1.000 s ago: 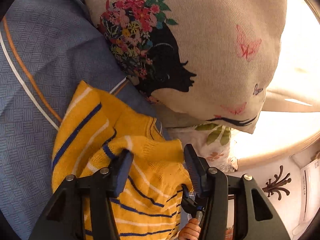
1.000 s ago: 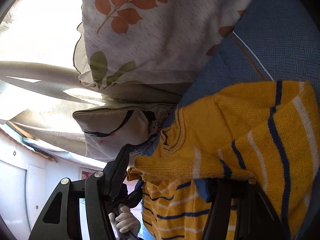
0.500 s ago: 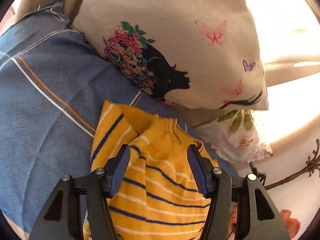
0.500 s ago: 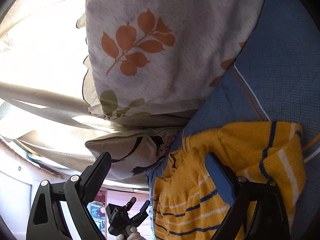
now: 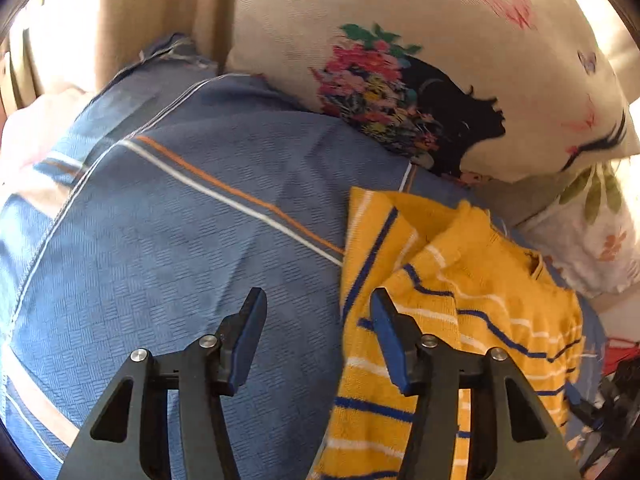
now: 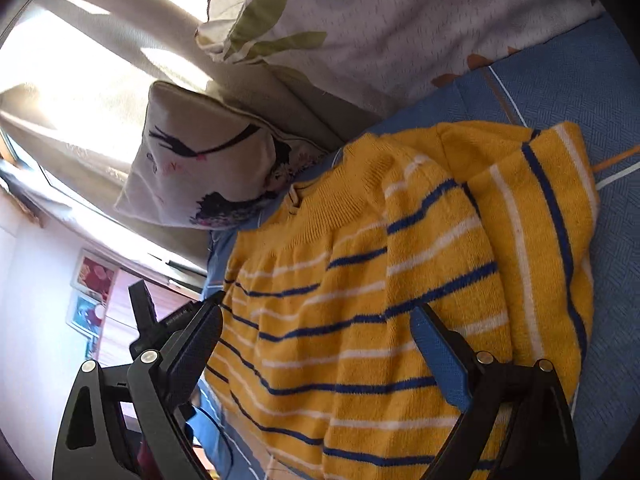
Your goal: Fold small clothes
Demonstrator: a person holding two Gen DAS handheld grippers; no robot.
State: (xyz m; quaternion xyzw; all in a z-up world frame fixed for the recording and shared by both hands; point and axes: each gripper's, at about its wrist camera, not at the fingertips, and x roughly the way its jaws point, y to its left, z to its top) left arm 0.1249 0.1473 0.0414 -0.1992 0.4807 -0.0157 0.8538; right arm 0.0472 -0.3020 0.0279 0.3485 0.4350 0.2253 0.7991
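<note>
A small yellow knit sweater (image 5: 472, 320) with blue and white stripes lies on a blue woven cover (image 5: 180, 260), its sleeves laid across its front. My left gripper (image 5: 318, 316) hovers over the sweater's left edge. Its jaws are closing a little, with only bare cover between them. The right-hand finger (image 5: 390, 340) overlaps the sweater's edge, and I cannot tell whether it touches. In the right wrist view the sweater (image 6: 380, 280) fills the middle. My right gripper (image 6: 320, 340) stands wide open above its striped front, the pads pressing on nothing.
A cream cushion (image 5: 420, 80) printed with a flower-haired silhouette leans behind the sweater. A leaf-print pillow (image 6: 400, 20) lies beside it. Bright curtains (image 6: 80, 80) hang behind them. The cover (image 6: 600, 80) carries orange and white stripes.
Both grippers held a folded sleeve a second ago and have let it go. The right jaws opened wide and drew back. The left gripper swung left, off the sweater and over the cover.
</note>
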